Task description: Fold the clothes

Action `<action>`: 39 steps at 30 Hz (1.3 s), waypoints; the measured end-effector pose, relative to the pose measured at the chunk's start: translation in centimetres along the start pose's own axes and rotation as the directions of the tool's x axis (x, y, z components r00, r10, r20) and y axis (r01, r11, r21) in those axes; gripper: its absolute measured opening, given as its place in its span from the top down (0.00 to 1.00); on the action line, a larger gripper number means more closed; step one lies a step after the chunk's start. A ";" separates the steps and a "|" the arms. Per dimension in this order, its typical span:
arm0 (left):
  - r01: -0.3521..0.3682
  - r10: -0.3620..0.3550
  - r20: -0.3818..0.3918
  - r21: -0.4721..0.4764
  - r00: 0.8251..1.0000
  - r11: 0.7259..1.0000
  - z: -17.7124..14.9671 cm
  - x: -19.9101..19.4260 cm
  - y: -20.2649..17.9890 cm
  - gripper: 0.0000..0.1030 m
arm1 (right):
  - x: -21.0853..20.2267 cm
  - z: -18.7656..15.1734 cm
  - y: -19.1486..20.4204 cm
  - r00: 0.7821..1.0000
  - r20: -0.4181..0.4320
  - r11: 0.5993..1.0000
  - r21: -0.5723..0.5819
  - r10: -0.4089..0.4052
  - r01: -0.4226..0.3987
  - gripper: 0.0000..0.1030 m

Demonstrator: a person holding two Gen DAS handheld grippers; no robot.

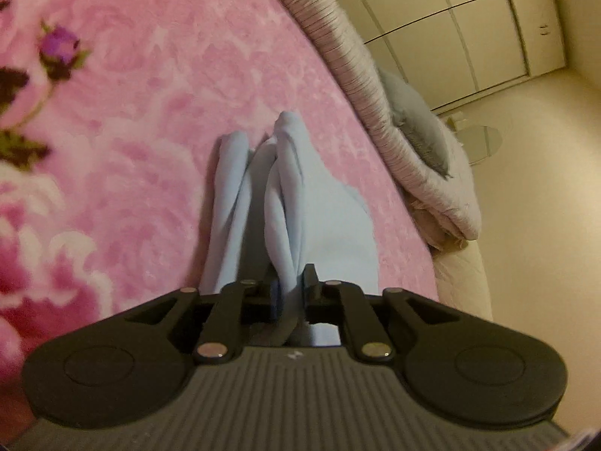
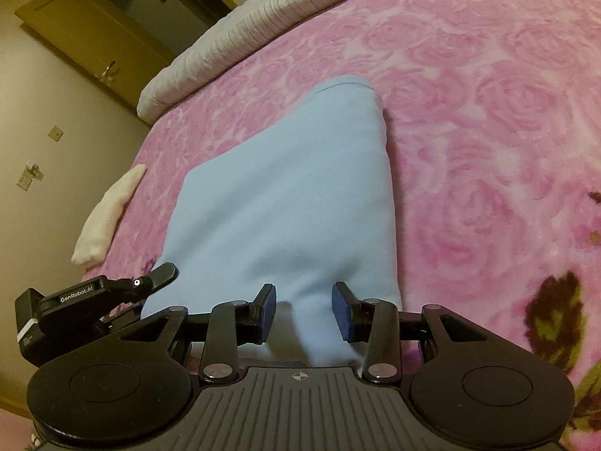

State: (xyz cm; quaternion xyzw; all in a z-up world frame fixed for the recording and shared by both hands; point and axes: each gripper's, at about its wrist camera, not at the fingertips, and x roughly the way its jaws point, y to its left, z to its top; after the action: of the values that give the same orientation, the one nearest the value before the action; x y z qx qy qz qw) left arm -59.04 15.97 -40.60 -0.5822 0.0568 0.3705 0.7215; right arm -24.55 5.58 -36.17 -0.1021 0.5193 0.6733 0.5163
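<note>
A light blue garment [image 2: 285,195] lies on the pink floral blanket [image 2: 469,112] of a bed. In the left wrist view my left gripper [image 1: 289,282] is shut on a bunched edge of the blue garment [image 1: 285,188], which hangs forward in folds. In the right wrist view my right gripper [image 2: 304,312] is open, its blue pads [image 2: 268,314] either side of the garment's near edge, not closed on it. The left gripper [image 2: 150,282] also shows at the lower left of that view, at the garment's corner.
A rolled grey striped quilt [image 1: 360,86] with a grey-blue cushion [image 1: 417,124] lies along the bed's edge. A white cloth [image 2: 109,214] lies at the bed's left edge. Wardrobe doors [image 1: 469,30], a wooden door [image 2: 94,41] and floor lie beyond the bed.
</note>
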 end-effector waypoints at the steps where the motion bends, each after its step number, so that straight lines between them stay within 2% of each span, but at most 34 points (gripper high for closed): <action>1: -0.008 0.008 -0.007 0.009 1.000 1.000 0.0 0.2 -0.1 0.92 | 0.1 0.0 0.1 1.000 0.003 1.000 -0.012 -0.007 0.007 0.63; 3: -0.020 0.020 0.005 0.066 1.000 0.998 0.1 -0.3 -0.9 0.94 | -0.1 0.0 0.5 1.000 0.010 1.000 -0.023 -0.014 0.014 0.62; 7: 0.003 -0.008 0.042 0.112 0.999 0.994 0.6 -1.9 -2.3 0.95 | -0.3 -0.1 0.9 1.000 0.009 0.999 -0.032 0.003 -0.003 0.62; 9: -0.024 0.018 0.049 0.120 0.999 0.993 0.8 -2.2 -2.1 0.95 | -0.3 -0.3 1.3 1.000 -0.003 0.999 -0.039 0.021 -0.021 0.62; 12: -0.068 0.066 0.031 0.087 0.997 0.994 0.4 -1.5 -0.5 0.94 | 0.3 -0.8 2.5 1.000 -0.014 0.995 -0.104 0.006 -0.008 0.62; 15: -0.058 0.058 0.030 0.010 0.998 0.998 0.2 -1.0 1.3 0.92 | 1.0 -1.3 3.0 1.000 -0.015 0.985 -0.171 -0.012 0.010 0.62; 16: -0.048 0.049 0.034 -0.020 0.998 0.999 0.2 -1.1 1.6 0.91 | 0.8 -1.2 3.0 1.000 -0.012 0.984 -0.178 -0.004 0.001 0.62; 19: -0.065 0.066 0.050 -0.021 0.997 0.998 0.0 -2.0 0.8 0.88 | -0.6 -0.9 2.0 0.999 0.004 0.984 -0.176 0.043 -0.042 0.62; 22: -0.086 0.088 0.071 -0.040 0.994 0.996 -0.9 -3.9 0.1 0.76 | -2.9 -1.3 0.8 0.998 0.055 0.973 -0.230 0.011 0.002 0.61; 23: -0.088 0.092 0.078 -0.061 0.993 0.994 -1.4 -4.7 0.2 0.71 | -3.5 -1.7 0.6 0.998 0.057 0.962 -0.271 -0.011 0.026 0.61; 29: -0.061 0.079 0.083 -0.199 0.993 0.978 -3.5 -7.0 1.6 0.69 | -5.4 -5.5 0.7 0.993 0.062 0.865 -0.487 -0.105 0.121 0.58; 37: -0.110 0.138 0.078 -0.290 0.987 0.951 -4.3 -7.9 1.9 0.69 | -3.1 -8.2 3.6 0.967 0.142 0.671 -0.698 -0.211 0.249 0.58; 39: -0.117 0.155 0.098 -0.315 0.983 0.942 -4.7 -8.7 1.7 0.62 | -2.8 -8.4 3.9 0.963 0.152 0.643 -0.719 -0.223 0.262 0.58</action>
State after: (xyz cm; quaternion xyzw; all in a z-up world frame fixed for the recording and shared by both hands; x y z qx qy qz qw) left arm -64.70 7.81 -38.97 -0.6587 -0.0054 0.4582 0.5968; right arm -29.79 -2.52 -35.62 -0.3521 0.1745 0.7516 0.5299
